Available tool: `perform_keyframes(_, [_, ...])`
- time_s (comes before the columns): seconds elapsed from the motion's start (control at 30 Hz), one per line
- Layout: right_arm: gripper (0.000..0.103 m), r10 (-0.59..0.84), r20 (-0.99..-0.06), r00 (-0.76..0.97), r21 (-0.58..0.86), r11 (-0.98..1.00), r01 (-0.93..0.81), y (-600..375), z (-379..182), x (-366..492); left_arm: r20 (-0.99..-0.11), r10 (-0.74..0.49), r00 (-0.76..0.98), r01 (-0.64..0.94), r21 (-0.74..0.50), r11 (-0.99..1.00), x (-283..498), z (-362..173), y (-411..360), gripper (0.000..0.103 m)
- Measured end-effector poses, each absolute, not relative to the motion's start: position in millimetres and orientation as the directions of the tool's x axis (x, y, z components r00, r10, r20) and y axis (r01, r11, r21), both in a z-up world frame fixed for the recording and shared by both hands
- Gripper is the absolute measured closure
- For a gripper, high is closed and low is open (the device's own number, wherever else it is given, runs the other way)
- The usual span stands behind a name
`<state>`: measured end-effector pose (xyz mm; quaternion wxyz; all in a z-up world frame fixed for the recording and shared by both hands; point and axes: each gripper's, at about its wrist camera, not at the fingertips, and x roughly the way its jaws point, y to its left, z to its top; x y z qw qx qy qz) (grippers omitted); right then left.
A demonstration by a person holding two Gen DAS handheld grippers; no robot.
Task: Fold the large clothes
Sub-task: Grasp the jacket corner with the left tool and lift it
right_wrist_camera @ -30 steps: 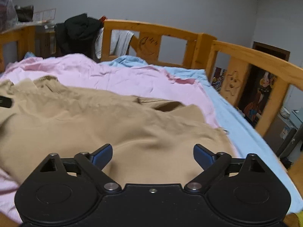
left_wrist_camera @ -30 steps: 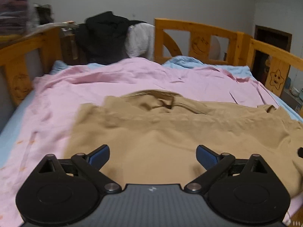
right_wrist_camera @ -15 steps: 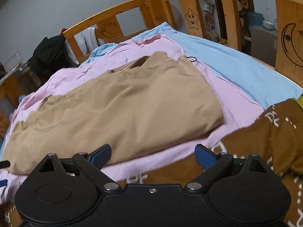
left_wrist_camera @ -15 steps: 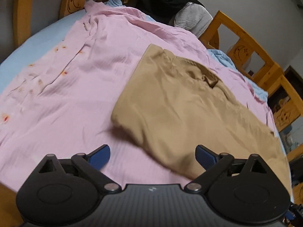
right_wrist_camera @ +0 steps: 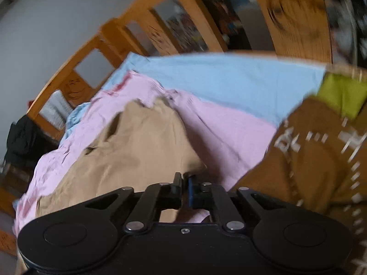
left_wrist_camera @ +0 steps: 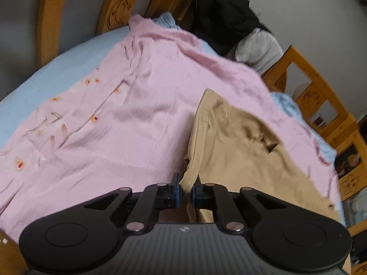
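A tan garment [left_wrist_camera: 243,151] lies spread on a pink sheet [left_wrist_camera: 128,119] on the bed; it also shows in the right wrist view [right_wrist_camera: 137,151]. My left gripper [left_wrist_camera: 186,191] is shut on the garment's near left corner hem. My right gripper [right_wrist_camera: 185,189] is shut on the garment's near right corner. The pinched cloth is mostly hidden between the fingers in the right wrist view, which is blurred.
A wooden bed rail [left_wrist_camera: 321,100] surrounds the bed. Black and white clothes [left_wrist_camera: 229,20] hang over the far rail. A light blue sheet [right_wrist_camera: 218,80] lies under the pink one. A brown patterned blanket [right_wrist_camera: 316,151] and a green cloth [right_wrist_camera: 341,94] lie at the right.
Both grippers went from wide open to shut on the tan garment's near corners. Both have dropped lower and closer to the garment's near edge.
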<state>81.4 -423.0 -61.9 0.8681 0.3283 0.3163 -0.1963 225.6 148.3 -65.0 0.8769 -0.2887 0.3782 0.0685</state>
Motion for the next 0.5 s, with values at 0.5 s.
perform_keyframes(0.5, [0.065, -0.317, -0.648, 0.692, 0.087, 0.872, 0.481, -380.9, -43.0, 40.2, -0.720, -0.109, 0.685, -0.289, -0.406, 0.867, 207.7, -68.1, 159.2, 0.054])
